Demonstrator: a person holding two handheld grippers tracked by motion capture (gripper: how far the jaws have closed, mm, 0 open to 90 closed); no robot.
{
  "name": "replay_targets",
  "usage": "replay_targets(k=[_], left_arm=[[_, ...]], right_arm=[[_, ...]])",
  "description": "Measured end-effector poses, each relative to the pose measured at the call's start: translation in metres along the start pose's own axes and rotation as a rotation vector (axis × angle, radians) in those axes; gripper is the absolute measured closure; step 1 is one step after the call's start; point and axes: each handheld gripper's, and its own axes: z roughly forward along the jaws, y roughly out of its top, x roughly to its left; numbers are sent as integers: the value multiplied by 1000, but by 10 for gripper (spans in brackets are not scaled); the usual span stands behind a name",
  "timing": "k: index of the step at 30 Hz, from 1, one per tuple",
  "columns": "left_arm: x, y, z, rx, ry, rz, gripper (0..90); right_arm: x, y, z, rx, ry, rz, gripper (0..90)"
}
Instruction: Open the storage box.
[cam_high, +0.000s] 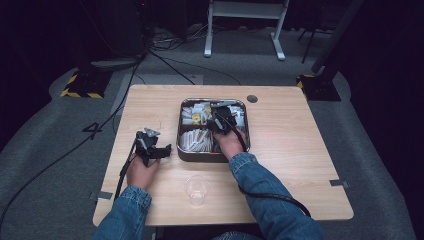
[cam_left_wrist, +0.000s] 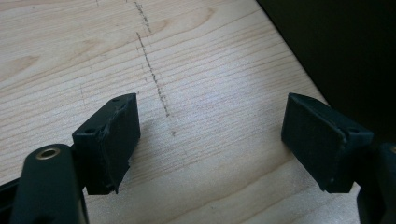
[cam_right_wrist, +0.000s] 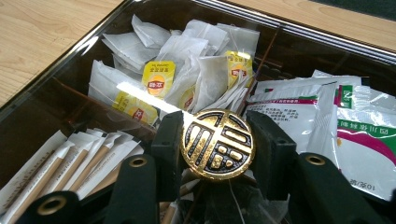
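The gold knob (cam_right_wrist: 217, 144) hides the tray's (cam_right_wrist: 42, 88) middle; at four o'clock, packets (cam_right_wrist: 369, 140) run off the picture's edge.

- Standing near the front edge of the wooden table (cam_high: 300, 150): a clear plastic cup (cam_high: 196, 190), empty and upright.
- Sitting near the table's far edge: a dark round grommet (cam_high: 252, 99).
- Lying on the grey floor (cam_high: 380, 165): black cables (cam_high: 170, 67) and yellow-black striped stand bases (cam_high: 80, 87).
- Standing beyond the table: a white frame (cam_high: 245, 25).
- Sticking at the table's side edges: grey tape tabs (cam_high: 338, 183).
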Motion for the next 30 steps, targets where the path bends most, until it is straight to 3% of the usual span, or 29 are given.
replay_targets(k=[10,30], left_arm=[[0,0,0,0,-2,-3,201],[0,3,3,2,-2,-2,193]], right_arm=[[-3,4,-7,-13,11,10,582],[-17,21,-51,-106,28,7,582]])
